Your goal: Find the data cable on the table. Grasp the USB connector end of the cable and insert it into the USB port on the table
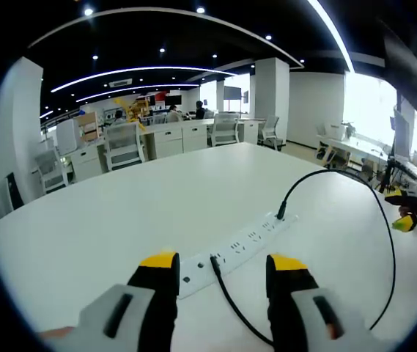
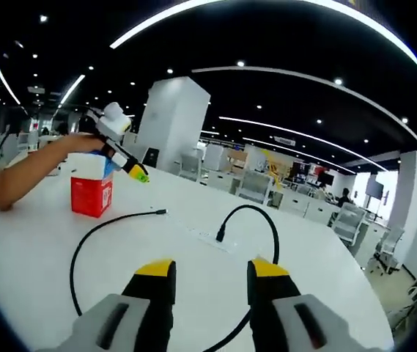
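Left gripper [image 1: 220,270]: jaws apart, empty, low centre of frame. Just beyond them a white power strip [image 1: 243,246] on the white table [image 1: 105,220], black data cable [image 1: 384,220] plugged in, looping right. Right gripper [image 2: 207,276]: jaws apart, empty. Cable's free connector [image 2: 160,212] lies centre-left. Red-and-white box [image 2: 91,186] upper left, beside a person's forearm [image 2: 28,170].

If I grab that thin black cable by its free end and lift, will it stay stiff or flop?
Probably floppy: the thin black data cable lies in loose curves on the white table. It looks light, so it should trail behind. One end is already plugged into the white power strip, which could tug.
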### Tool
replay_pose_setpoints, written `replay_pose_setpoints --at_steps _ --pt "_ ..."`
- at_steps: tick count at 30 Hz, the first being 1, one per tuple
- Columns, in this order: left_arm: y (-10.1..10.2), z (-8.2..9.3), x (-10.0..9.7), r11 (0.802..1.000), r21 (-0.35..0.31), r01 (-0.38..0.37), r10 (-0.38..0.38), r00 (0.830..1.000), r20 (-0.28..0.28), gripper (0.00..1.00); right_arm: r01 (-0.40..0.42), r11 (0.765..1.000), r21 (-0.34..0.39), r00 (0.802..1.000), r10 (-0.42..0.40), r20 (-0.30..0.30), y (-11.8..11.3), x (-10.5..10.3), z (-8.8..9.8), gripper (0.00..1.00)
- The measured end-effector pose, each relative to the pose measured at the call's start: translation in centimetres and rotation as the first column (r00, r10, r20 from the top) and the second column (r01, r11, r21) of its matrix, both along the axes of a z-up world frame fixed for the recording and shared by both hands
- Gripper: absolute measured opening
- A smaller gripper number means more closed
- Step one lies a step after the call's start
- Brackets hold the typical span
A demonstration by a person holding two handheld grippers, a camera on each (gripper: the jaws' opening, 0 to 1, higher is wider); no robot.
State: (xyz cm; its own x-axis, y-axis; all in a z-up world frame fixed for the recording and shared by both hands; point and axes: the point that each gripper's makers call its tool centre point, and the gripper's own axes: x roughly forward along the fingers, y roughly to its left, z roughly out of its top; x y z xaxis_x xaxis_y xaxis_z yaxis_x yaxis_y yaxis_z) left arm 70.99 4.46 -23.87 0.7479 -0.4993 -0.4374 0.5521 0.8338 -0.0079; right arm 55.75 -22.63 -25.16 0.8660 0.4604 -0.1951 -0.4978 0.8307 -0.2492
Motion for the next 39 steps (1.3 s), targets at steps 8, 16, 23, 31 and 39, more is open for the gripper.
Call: replay_pose_setpoints --at_steps 8,16,23,31,39 --pt "0.0 0.2 0.5 1.000 -0.001 0.000 0.000 1.000 0.003 0.47 0.015 0.998 0.067 1.000 -0.015 -0.004 0.3 -0.8 -2.0 0.41" --pt "0.0 0.3 1.2 1.000 0.001 -0.001 0.001 1.000 0.001 0.47 0.047 0.990 0.131 0.999 -0.048 0.002 -0.7 -0.9 -2.5 0.41" --pt "0.0 0.2 1.1 1.000 0.005 -0.002 0.002 1.000 -0.001 0.47 0.059 0.985 0.164 0.998 -0.060 0.001 -0.7 -1.2 -3.0 0.40" --pt "0.0 0.1 1.0 1.000 0.010 -0.003 0.003 1.000 -0.007 0.47 0.060 0.991 0.122 0.998 -0.063 0.023 -0.5 -0.9 -3.1 0.40" --pt "0.0 0.2 0.9 1.000 0.009 -0.004 0.004 1.000 -0.001 0.47 0.082 0.988 0.128 0.995 -0.089 0.047 -1.4 -0.9 -2.4 0.40"
